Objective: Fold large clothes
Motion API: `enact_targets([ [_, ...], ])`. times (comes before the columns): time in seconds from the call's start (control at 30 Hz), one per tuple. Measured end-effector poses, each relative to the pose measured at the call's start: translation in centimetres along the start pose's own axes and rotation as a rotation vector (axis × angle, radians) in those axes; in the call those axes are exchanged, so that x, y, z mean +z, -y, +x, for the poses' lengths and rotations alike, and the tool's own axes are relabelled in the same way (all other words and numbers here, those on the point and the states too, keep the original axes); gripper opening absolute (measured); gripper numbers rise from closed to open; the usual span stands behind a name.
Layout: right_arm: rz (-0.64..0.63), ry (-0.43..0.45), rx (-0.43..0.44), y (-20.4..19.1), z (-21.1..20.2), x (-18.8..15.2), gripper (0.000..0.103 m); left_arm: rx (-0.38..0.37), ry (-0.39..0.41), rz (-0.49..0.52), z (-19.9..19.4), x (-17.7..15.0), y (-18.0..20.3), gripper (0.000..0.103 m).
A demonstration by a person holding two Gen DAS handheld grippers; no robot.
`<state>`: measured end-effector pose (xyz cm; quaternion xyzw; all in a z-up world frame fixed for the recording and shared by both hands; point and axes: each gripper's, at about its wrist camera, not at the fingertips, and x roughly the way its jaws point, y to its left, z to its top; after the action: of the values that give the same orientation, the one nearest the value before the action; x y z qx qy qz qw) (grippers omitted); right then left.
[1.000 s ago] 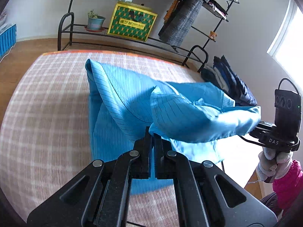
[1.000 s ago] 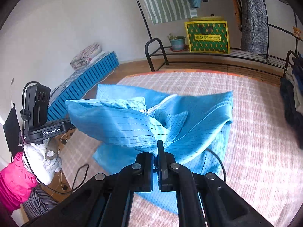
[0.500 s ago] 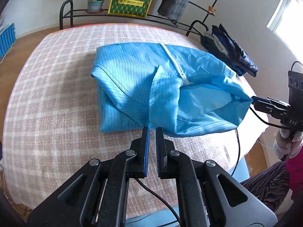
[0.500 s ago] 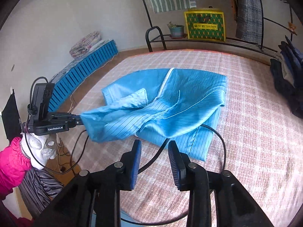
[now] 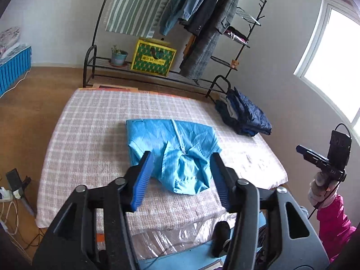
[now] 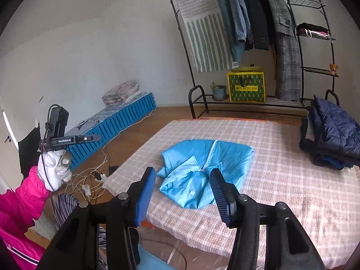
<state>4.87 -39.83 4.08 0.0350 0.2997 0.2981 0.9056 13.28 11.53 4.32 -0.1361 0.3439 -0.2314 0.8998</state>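
Note:
A bright blue zip-front garment (image 5: 177,153) lies roughly folded on the checked table cover (image 5: 90,139), its near end rumpled by the front edge. It also shows in the right wrist view (image 6: 202,166). My left gripper (image 5: 181,168) is open and empty, held back above the table's near edge. My right gripper (image 6: 183,184) is open and empty, also pulled back from the garment. Each gripper shows from the side in the other view, the right one (image 5: 315,156) and the left one (image 6: 76,138).
A stack of dark folded jackets (image 5: 244,118) sits at the table's far right corner. A black clothes rack (image 5: 202,33) with hanging coats, a green-yellow bag (image 5: 153,58) and a plant pot stands behind. Cables and a power strip (image 6: 92,177) lie on the floor at left.
Both grippers let go of the blue garment, opened wide and pulled back and up from the table. The garment dropped and now lies folded on the cover.

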Motion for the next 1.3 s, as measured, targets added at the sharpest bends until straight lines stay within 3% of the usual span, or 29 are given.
enact_targets([
  [0.07, 0.013, 0.02, 0.009, 0.4, 0.1, 0.6, 0.063, -0.029, 0.007, -0.01, -0.1, 0.9, 0.1, 0.067],
  [0.17, 0.035, 0.022, -0.007, 1.6, 2.1, 0.6, 0.068, 0.003, 0.009, -0.034, 2.3, 1.3, -1.2, 0.067],
  [0.33, 0.151, -0.055, -0.025, 5.7, 8.9, -0.9, 0.068, 0.031, -0.098, -0.201, 11.2, 0.4, -6.9, 0.067],
  [0.4, 0.21, -0.095, -0.027, 8.1, 12.2, -1.6, 0.073, 0.054, -0.158, -0.281, 15.1, 0.0, -9.7, 0.067],
  [0.53, 0.261, -0.18, -0.111, 12.6, 18.3, -3.2, 0.073, 0.09, -0.242, -0.362, 21.7, 0.1, -13.9, 0.067],
  [0.67, 0.44, -0.211, -0.064, 17.4, 22.4, -5.0, 0.073, 0.047, -0.289, -0.463, 26.4, -0.3, -16.9, 0.067],
  [0.7, 0.484, -0.212, -0.05, 18.4, 23.1, -5.3, 0.074, 0.035, -0.298, -0.469, 27.2, -0.5, -17.2, 0.063],
  [0.77, 0.552, -0.215, -0.02, 20.0, 24.5, -5.7, 0.073, 0.017, -0.329, -0.455, 28.8, -0.8, -17.2, 0.033],
  [0.8, 0.573, -0.209, -0.006, 20.5, 25.1, -5.8, 0.072, 0.02, -0.346, -0.445, 29.5, -1.1, -17.2, 0.026],
  [0.83, 0.592, -0.199, 0.005, 21.0, 25.6, -5.8, 0.071, 0.026, -0.358, -0.436, 30.1, -1.3, -17.2, 0.011],
  [0.87, 0.611, -0.195, 0.022, 21.4, 26.1, -6.0, 0.066, 0.03, -0.362, -0.428, 30.4, -1.6, -17.2, 0.004],
  [0.93, 0.646, -0.203, 0.083, 21.9, 27.3, -6.3, 0.044, 0.044, -0.351, -0.398, 30.4, -1.8, -16.8, 0.002],
  [0.97, 0.65, -0.223, 0.115, 21.8, 27.9, -6.4, 0.017, 0.051, -0.344, -0.375, 30.1, -1.9, -16.4, 0.002],
  [1.0, 0.641, -0.252, 0.128, 21.5, 28.4, -6.4, 0.003, 0.065, -0.339, -0.352, 29.6, -2.0, -16.1, 0.002],
  [1.13, 0.482, -0.333, 0.092, 18.9, 28.3, -6.4, 0.0, 0.149, -0.359, -0.255, 28.9, -3.2, -15.3, 0.002],
  [1.23, 0.451, -0.392, 0.061, 18.6, 29.0, -7.6, 0.001, 0.183, -0.402, -0.222, 29.8, -4.2, -15.3, 0.005],
  [1.3, 0.457, -0.41, 0.086, 18.9, 29.2, -7.4, 0.011, 0.186, -0.411, -0.235, 29.6, -4.3, -15.5, 0.006],
])
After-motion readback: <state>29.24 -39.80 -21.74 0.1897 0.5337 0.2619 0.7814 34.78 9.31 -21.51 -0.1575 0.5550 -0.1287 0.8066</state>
